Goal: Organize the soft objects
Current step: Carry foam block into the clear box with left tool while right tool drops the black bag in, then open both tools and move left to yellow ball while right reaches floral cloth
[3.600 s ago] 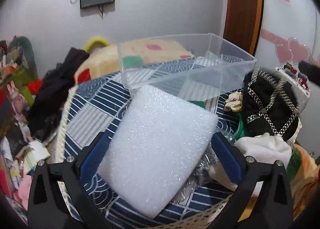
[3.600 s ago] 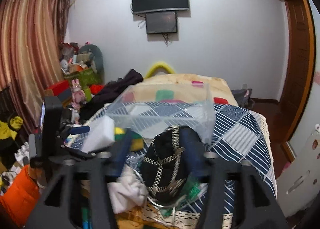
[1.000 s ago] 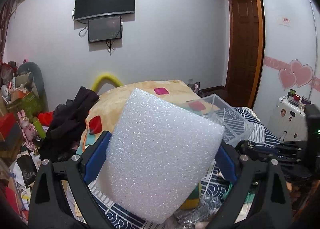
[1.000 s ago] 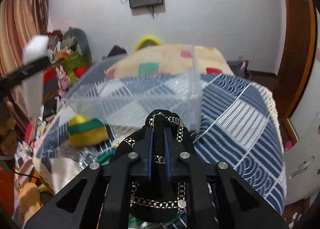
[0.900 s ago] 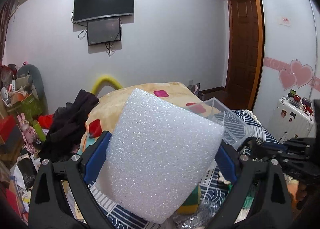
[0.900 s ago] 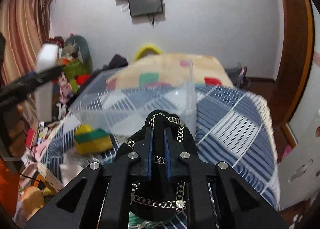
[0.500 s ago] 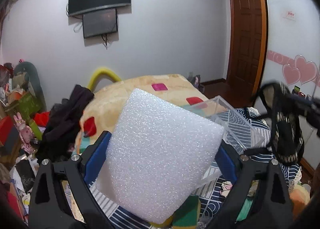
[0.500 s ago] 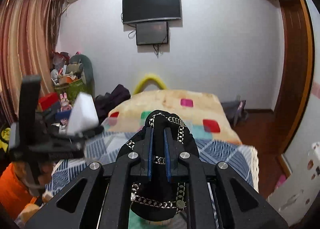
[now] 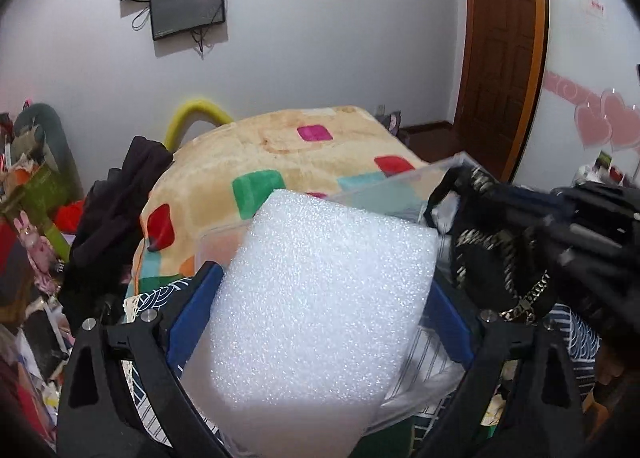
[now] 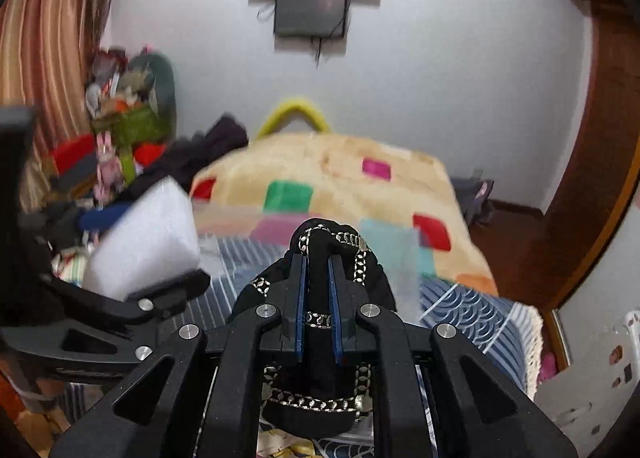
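My left gripper point(image 9: 320, 298) is shut on a white foam block point(image 9: 316, 298) and holds it up over the near end of a clear plastic bin point(image 9: 384, 194). My right gripper point(image 10: 318, 262) is shut on a black hat with a metal chain trim point(image 10: 320, 410), held just over the bin point(image 10: 392, 254). In the left wrist view the hat point(image 9: 496, 258) hangs from the right gripper at the bin's right side. In the right wrist view the foam block point(image 10: 144, 238) and the left gripper sit at the left.
The bin rests on a bed with a blue patterned quilt point(image 10: 472, 310) and a cream blanket with coloured squares point(image 9: 280, 162). Dark clothes point(image 9: 116, 210) and toys pile at the left. A door point(image 9: 500, 50) is at the right.
Both grippers have come down and together over the bin. The hat now hangs close beside the foam block. The right wrist view has tilted down from the wall.
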{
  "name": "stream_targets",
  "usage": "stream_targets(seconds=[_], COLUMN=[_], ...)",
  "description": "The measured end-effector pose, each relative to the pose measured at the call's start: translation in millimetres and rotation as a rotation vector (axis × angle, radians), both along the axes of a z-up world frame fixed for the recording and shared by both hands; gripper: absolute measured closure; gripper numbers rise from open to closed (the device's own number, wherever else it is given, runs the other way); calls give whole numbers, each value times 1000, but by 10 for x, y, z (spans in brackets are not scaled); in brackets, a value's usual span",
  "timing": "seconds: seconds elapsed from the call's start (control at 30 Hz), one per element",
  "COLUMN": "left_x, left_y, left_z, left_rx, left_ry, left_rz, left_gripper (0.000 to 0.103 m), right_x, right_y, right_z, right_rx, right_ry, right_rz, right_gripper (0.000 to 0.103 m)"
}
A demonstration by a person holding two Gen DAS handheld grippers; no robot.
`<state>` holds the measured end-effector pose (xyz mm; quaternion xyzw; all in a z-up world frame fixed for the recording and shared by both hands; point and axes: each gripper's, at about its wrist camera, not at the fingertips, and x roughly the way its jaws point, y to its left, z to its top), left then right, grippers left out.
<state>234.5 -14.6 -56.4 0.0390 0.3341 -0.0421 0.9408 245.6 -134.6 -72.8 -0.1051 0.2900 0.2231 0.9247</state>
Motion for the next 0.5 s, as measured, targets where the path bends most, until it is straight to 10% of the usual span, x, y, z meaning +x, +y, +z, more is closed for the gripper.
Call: stream_targets(seconds=[0.5], left_x=[-150], left_y=[60], left_z=[259], left_rx=[-51], left_ry=[-19], left_rz=[-22], left_gripper=[1], right_x=[-244], right_y=[-230], right_z=[158], right_rx=[55], right_ry=[28], right_rz=[38], right_gripper=[82])
